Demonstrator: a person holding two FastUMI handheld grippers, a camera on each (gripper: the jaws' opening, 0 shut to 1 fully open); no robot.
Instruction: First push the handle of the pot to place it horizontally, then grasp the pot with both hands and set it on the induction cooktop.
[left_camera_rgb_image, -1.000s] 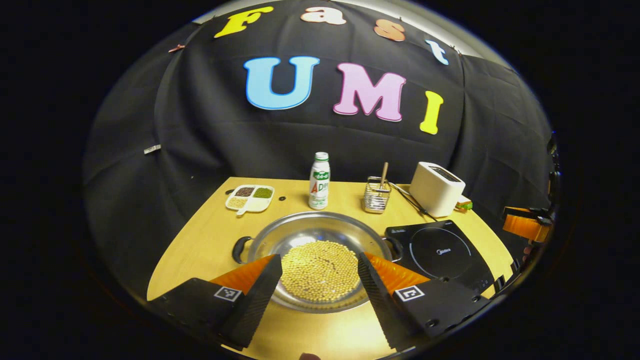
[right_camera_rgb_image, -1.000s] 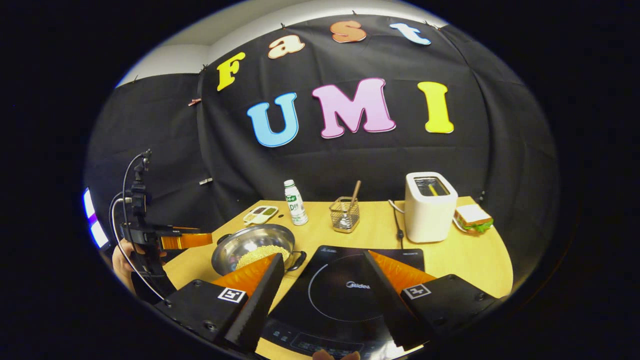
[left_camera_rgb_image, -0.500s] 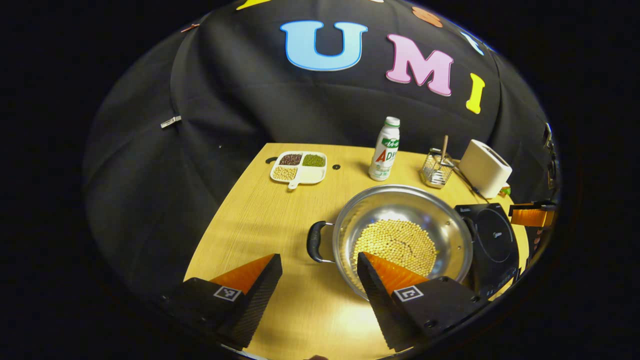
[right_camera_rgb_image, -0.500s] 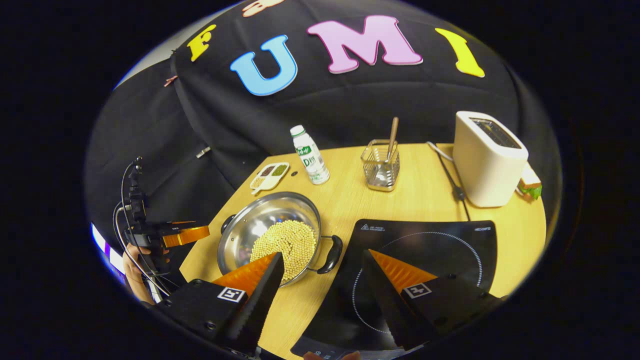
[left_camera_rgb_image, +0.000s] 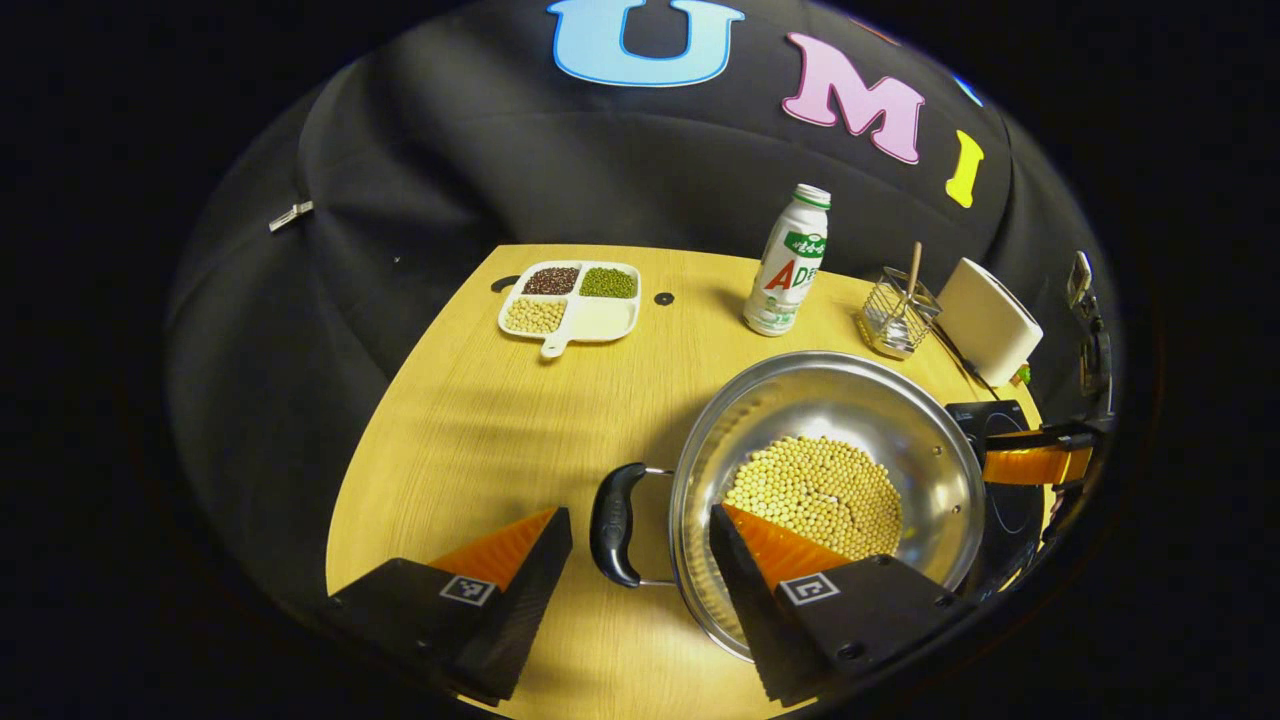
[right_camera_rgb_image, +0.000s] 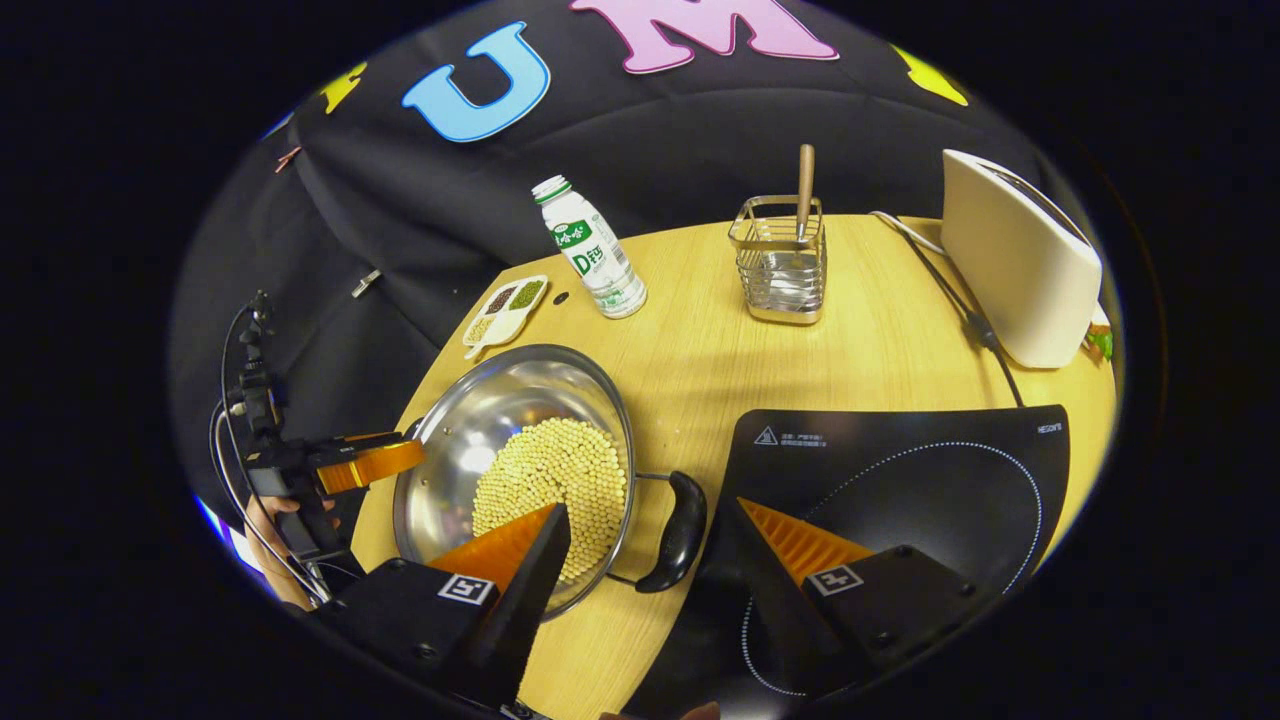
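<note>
Steel pot (left_camera_rgb_image: 830, 470) of yellow beans on the desk (left_camera_rgb_image: 480, 420), just beside the induction cooktop (right_camera_rgb_image: 900, 480). Left gripper (left_camera_rgb_image: 640, 560) spread wide, straddling the pot's black left handle (left_camera_rgb_image: 612, 524) without touching. Right gripper (right_camera_rgb_image: 650, 555) likewise spread around the right handle (right_camera_rgb_image: 678, 530). Bottle (right_camera_rgb_image: 588, 248), wire basket (right_camera_rgb_image: 780, 262) and toaster (right_camera_rgb_image: 1015, 262) farther back.

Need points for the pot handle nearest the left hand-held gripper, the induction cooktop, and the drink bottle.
pot handle (left_camera_rgb_image: 612, 523), left gripper view, middle of the black grip.
induction cooktop (right_camera_rgb_image: 900, 480), right gripper view, bare black glass top.
drink bottle (right_camera_rgb_image: 590, 255), right gripper view, labelled body.
</note>
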